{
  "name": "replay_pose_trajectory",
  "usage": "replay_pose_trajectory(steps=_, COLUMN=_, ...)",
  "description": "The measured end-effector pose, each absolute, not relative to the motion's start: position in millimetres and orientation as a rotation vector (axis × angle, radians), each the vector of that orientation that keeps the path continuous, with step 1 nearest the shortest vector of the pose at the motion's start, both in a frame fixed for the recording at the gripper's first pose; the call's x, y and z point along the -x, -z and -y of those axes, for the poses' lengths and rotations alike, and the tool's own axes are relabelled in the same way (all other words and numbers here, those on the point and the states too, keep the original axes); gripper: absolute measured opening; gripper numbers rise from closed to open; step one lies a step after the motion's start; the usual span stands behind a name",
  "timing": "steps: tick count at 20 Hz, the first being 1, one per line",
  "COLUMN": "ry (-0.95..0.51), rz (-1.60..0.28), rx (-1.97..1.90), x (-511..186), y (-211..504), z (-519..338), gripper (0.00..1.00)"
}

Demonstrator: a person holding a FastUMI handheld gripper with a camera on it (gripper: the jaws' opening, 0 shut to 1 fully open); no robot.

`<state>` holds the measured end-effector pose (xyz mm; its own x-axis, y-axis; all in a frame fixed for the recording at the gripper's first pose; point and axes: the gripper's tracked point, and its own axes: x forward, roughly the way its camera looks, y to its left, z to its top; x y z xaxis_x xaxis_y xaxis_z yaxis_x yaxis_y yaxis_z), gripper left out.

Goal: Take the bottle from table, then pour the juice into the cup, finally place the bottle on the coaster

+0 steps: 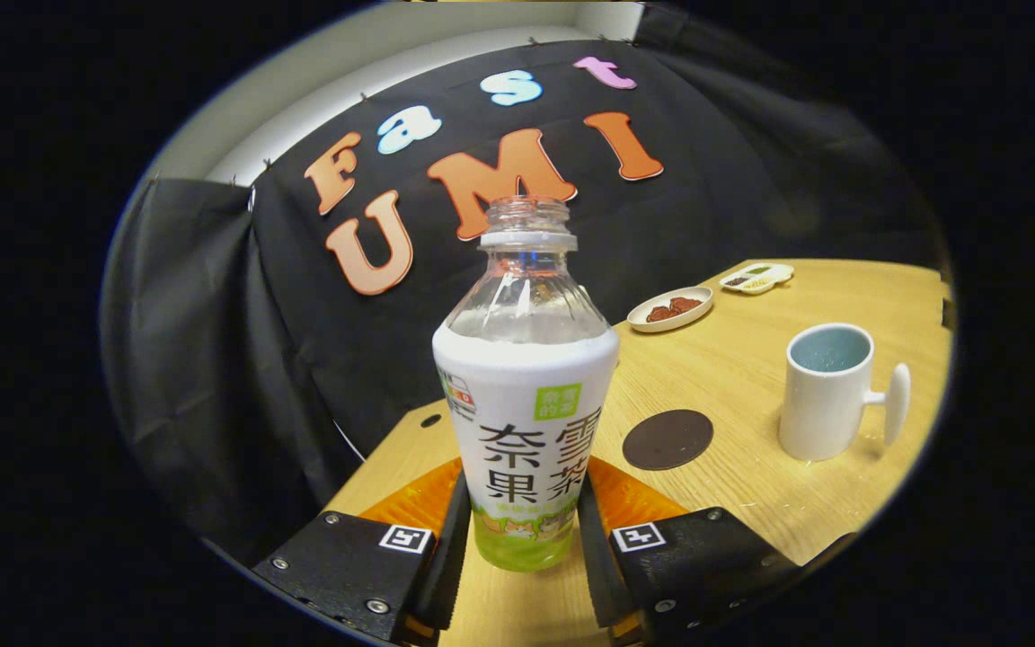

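Note:
An uncapped plastic bottle (525,404) with a clear neck, a white label and a green base stands upright between my fingers. My gripper (525,508) is shut on its lower part, one finger pressing each side. Beyond the fingers to the right, a round dark coaster (667,439) lies flat on the wooden table (751,512). Further right stands a white cup (827,395) with a pale blue inside, its handle pointing away from the bottle. Whether the bottle's base touches the table I cannot tell.
At the far side of the table sit an oval plate (670,309) with brown food and a small white divided dish (757,278). The booth's black cloth wall hangs behind the table and to its left. Bare wood lies between coaster and cup.

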<state>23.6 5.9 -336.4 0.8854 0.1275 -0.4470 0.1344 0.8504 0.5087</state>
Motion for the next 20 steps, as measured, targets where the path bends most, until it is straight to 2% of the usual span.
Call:
replay_pose_trajectory(steps=13, ry=0.143, rz=-0.481, rx=-1.174, x=-35, y=357, z=30, gripper=0.59)
replay_pose_trajectory(steps=20, ry=0.185, rz=-0.440, rx=-1.382, x=-43, y=354, z=51, gripper=0.58)
